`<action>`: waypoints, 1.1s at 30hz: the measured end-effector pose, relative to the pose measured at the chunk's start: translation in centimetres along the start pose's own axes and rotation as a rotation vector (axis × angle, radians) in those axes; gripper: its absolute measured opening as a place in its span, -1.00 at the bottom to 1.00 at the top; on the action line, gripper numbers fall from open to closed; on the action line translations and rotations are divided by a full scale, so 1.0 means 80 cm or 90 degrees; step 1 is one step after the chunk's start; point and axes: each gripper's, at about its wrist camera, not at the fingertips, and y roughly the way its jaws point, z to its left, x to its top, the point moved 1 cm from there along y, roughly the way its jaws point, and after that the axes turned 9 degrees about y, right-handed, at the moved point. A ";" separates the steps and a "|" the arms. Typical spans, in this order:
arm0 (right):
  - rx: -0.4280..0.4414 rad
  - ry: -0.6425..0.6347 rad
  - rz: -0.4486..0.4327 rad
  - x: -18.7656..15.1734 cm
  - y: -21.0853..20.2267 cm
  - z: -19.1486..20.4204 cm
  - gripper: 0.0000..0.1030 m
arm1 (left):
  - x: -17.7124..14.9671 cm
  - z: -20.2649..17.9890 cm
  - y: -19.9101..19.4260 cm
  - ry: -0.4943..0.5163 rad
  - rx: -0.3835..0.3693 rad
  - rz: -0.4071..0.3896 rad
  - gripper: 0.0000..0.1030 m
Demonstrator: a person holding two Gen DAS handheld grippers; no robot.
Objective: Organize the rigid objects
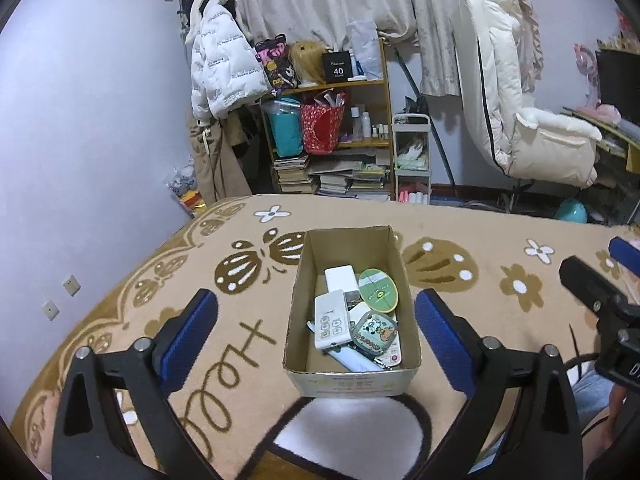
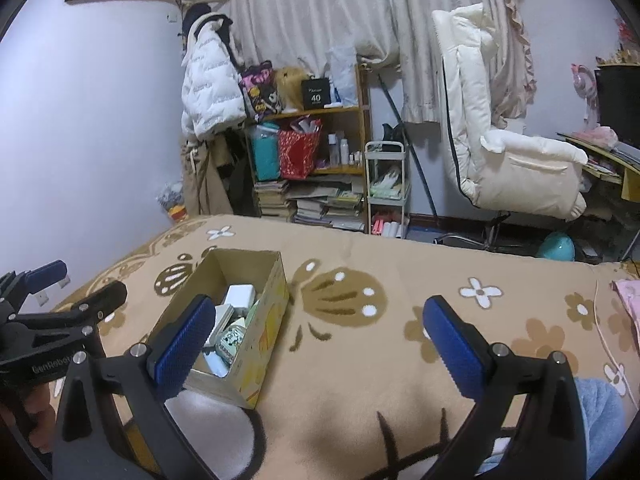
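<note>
Left wrist view, read from left to right. The left gripper has its fingers spread wide, one on each side of the cardboard box, with nothing pinched and neither pad touching the card. The box stands on the patterned blanket of a bed, straight ahead of the fingers and between them. Its long axis runs away from the fingers, along the line they point. The left hand is judged the nearer one to it.

Contents of the box, left to right: a white remote with buttons lying lengthwise; a white charger block beyond it; a round case with a cartoon print at the near end; a green oval tin leaning on the right wall. Further small white items lie under these and cannot be told apart.

Right wrist view. The right gripper also has its fingers spread and empty. The box lies to the left of them, partly behind the left finger, with bare blanket between the two pads. No loose object remains on the blanket near either gripper; the sorting is judged nearly or wholly complete.
</note>
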 end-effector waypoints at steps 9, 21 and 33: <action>-0.030 -0.001 -0.006 -0.011 0.005 -0.009 1.00 | -0.004 -0.008 0.001 -0.003 -0.017 -0.020 0.96; -0.033 0.006 0.004 -0.015 0.011 -0.013 1.00 | -0.004 -0.014 0.011 -0.001 -0.011 -0.010 0.98; -0.033 0.003 0.013 -0.017 0.014 -0.012 1.00 | -0.006 -0.013 0.021 0.008 -0.011 0.007 0.98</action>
